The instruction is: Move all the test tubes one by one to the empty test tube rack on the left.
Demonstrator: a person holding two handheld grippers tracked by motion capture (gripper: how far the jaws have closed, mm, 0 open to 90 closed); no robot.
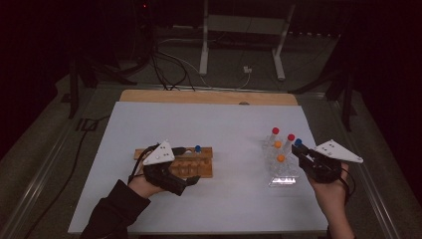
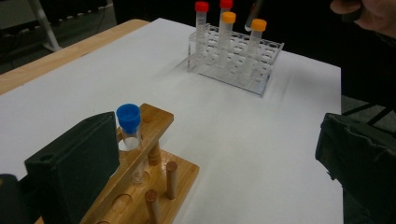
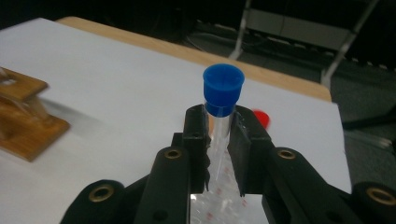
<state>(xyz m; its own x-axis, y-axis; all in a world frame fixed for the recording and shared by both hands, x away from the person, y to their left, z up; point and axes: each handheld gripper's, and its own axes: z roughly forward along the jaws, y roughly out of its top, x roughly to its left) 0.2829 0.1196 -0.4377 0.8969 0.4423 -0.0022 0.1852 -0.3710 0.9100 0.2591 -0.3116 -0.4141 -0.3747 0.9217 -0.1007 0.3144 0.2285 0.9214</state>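
Right gripper [image 3: 219, 154] is clamped just under the cap of a blue-capped tube [image 3: 223, 93], held above the clear rack [image 1: 281, 172]; probably lifting it out. Left gripper [image 2: 219, 154] has jaws wide by the wooden rack [image 2: 149, 186], where another blue-capped tube [image 2: 129, 128] stands, likely to steady it.

— What is seen on the white table?
— A wooden rack [image 1: 191, 162] is laid at the left, and one blue-capped tube [image 2: 129, 135] is stood upright in it. A clear plastic rack [image 2: 236, 58] is placed at the right, with red-capped tubes [image 2: 201, 25] and orange-capped tubes [image 2: 254, 44] upright.
— And another blue-capped one?
— A second blue-capped tube [image 3: 222, 116] is held upright above the clear rack.
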